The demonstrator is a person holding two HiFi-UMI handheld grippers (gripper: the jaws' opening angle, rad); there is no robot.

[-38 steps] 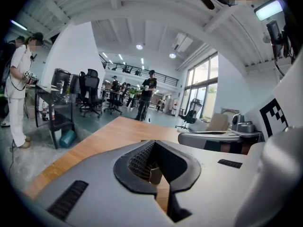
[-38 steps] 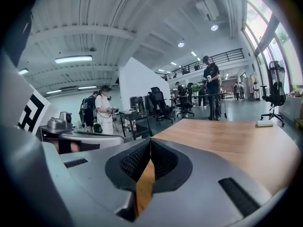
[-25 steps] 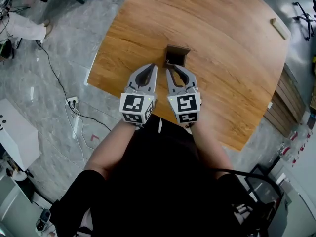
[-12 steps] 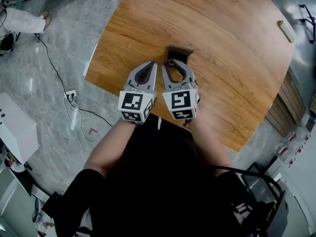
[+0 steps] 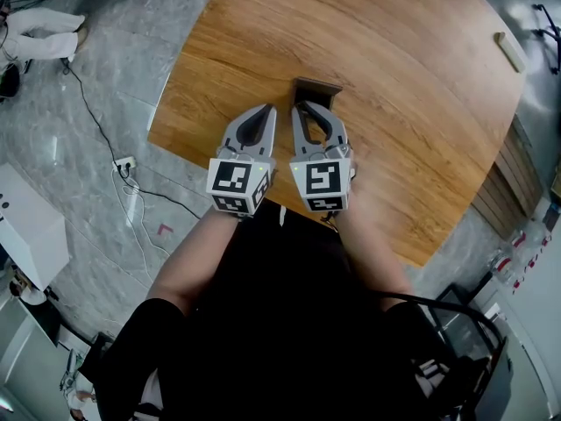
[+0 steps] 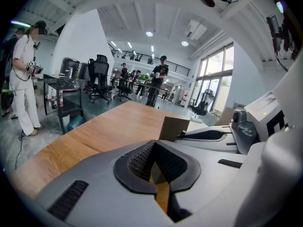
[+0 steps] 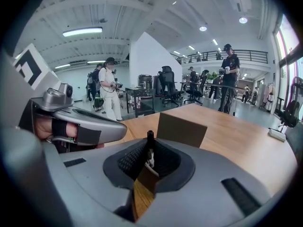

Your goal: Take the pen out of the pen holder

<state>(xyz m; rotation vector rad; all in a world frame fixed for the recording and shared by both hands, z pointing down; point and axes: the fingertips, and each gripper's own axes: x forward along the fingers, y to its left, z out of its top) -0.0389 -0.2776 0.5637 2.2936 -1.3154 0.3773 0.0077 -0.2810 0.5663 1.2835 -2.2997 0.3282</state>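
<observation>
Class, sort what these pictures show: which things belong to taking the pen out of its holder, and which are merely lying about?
Job in hand: black pen with silver clip; brown box-shaped pen holder; right gripper, shut on the pen.
Lying about: pale bar near the edge of the wooden table; white power strip on the floor.

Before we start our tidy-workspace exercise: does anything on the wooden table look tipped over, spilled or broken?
Nothing stands out. The pen holder stands upright on the table, and the pen sits upright between the jaws of the right gripper.
</observation>
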